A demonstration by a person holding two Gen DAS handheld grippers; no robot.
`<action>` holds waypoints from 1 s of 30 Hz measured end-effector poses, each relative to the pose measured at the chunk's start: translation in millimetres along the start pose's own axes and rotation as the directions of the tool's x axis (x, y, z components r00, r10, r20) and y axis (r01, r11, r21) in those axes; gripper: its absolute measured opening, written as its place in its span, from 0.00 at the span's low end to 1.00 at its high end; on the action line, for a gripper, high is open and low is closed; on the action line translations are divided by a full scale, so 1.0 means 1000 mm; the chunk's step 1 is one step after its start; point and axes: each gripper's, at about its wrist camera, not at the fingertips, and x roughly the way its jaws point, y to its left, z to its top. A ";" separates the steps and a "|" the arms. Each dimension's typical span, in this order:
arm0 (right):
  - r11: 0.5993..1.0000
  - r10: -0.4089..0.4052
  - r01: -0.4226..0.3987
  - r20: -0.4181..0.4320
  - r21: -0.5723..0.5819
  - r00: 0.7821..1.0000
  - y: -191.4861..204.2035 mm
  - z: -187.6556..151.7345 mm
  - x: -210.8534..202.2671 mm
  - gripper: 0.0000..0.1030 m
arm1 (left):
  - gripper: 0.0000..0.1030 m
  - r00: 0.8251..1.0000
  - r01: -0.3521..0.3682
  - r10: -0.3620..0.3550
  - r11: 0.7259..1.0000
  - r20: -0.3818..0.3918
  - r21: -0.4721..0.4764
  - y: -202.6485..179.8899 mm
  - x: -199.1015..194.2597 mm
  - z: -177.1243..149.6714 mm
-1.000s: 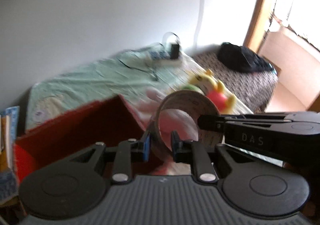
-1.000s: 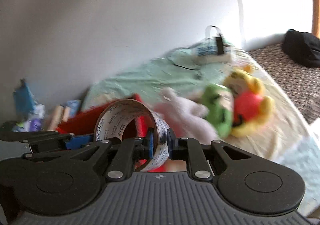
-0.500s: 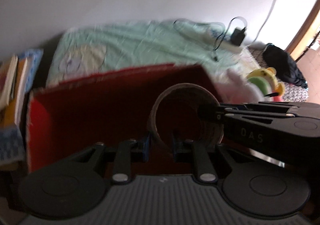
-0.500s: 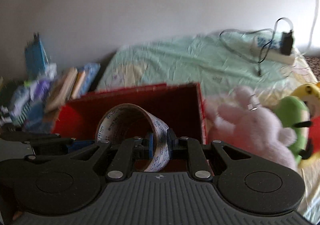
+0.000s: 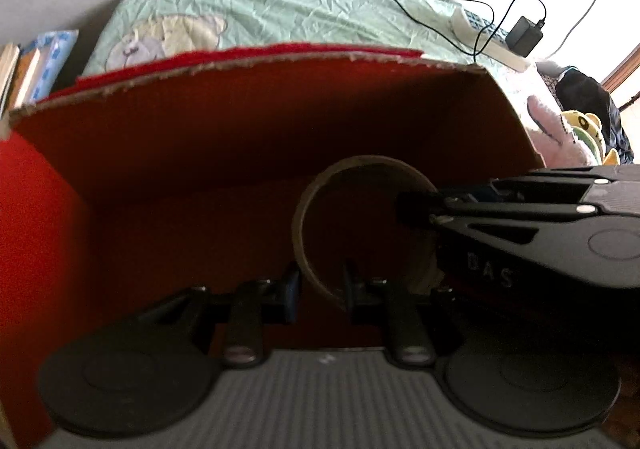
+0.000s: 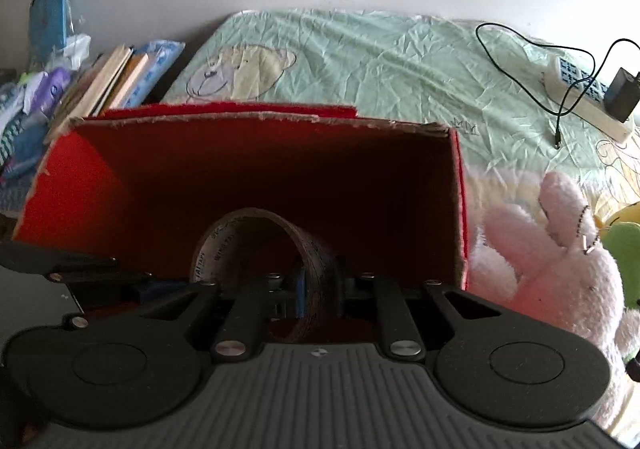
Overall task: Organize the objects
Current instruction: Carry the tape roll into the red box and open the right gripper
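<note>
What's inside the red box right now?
Only the tape roll, gripped by left gripper and right gripper within the red box. The grippers hide its near floor.

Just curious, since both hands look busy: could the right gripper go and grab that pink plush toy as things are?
Probably not yet. The right gripper has its jaws shut on the tape roll, as does the left gripper, over the red box. The pink plush toy lies unobstructed beside the box.

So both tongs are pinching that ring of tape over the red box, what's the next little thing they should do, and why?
Probably lower a touch more, then let go. The left tongs and right tongs are each shut on the wall of the brown cardboard tape roll, which already hangs inside the open red cardboard box. Whether it touches the box floor can't be told, so easing down first seems safer than dropping.
</note>
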 end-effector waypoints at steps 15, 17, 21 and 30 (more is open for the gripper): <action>0.999 0.015 -0.017 0.065 0.031 0.998 -0.003 0.004 -0.004 0.23 | 0.28 1.000 -0.023 0.022 0.999 0.016 0.028 -0.001 -0.004 0.005; 0.997 0.036 -0.041 0.082 0.061 0.996 -0.008 0.005 -0.009 0.23 | 0.28 0.999 -0.032 0.031 0.999 0.041 0.027 0.001 -0.012 0.004; 0.977 0.143 -0.154 0.079 0.149 0.987 -0.018 0.004 -0.014 0.23 | 0.37 0.987 -0.125 0.123 0.992 0.106 0.017 0.010 -0.035 -0.003; 0.892 0.380 -0.361 -0.019 0.271 0.925 0.000 -0.004 0.008 0.23 | 0.40 0.918 -0.368 0.368 0.929 0.144 -0.028 0.027 -0.059 -0.022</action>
